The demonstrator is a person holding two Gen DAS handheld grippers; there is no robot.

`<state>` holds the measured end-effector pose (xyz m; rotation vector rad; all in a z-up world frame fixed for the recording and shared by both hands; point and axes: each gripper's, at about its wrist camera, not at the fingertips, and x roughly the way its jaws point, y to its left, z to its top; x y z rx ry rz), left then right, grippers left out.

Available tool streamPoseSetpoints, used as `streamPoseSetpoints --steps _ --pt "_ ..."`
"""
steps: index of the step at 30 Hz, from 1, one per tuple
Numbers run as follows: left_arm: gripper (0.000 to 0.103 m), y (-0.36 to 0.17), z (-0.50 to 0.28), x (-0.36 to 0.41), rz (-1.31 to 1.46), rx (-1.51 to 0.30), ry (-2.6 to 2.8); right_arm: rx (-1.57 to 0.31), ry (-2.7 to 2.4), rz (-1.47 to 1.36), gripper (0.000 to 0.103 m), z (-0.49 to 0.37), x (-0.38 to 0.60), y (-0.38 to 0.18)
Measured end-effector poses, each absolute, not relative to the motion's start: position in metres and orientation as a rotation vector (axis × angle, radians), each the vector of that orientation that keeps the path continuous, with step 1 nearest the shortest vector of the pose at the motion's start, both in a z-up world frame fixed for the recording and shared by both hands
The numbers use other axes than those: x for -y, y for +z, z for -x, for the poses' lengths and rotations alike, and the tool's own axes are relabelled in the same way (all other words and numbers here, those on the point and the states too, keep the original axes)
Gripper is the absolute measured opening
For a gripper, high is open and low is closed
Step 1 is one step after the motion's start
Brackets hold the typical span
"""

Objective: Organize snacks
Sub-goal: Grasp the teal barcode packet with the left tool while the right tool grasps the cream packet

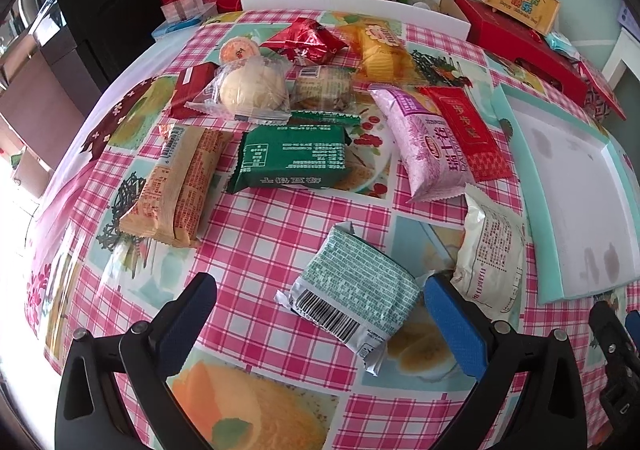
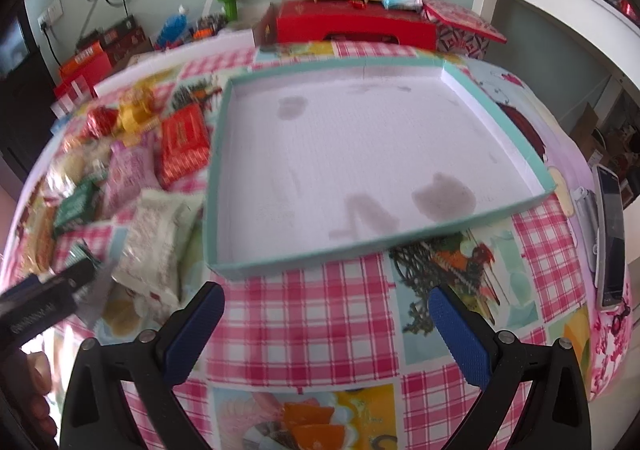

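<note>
A teal packet (image 1: 352, 290) lies flat on the bench, between the spread fingers of the left tool (image 1: 320, 306), nearer its 3 o'clock finger. It is judged light, soft and crinkly, best gripped across its narrow sides. The right tool (image 2: 326, 324) is held apart, empty, the tray (image 2: 548, 185) at 12 o'clock
</note>
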<state>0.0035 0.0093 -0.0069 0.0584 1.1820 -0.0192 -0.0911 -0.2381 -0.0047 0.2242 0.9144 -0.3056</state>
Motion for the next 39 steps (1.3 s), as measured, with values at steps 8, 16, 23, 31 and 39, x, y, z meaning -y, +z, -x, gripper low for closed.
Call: streamPoseSetpoints --steps 8,16,23,31,39 --pt "0.103 -0.021 -0.020 -0.016 0.081 -1.212 -0.023 -0.867 -0.205 -0.198 0.103 0.067 0.215 0.005" --pt "0.076 -0.021 -0.018 -0.016 0.098 -1.197 -0.068 -0.846 -0.116 -0.246 0.103 0.044 0.203 0.006" --pt "0.070 -0.018 -0.016 -0.039 0.153 -1.180 -0.028 -0.856 -0.021 -0.239 0.090 0.030 0.181 0.006" --pt "0.070 -0.017 -0.016 -0.058 0.207 -1.182 0.015 -0.947 0.023 -0.165 0.076 0.021 0.158 -0.013" --pt "0.070 -0.019 -0.019 -0.050 0.179 -1.203 0.023 -1.028 0.040 -0.196 0.072 0.008 0.155 -0.033"
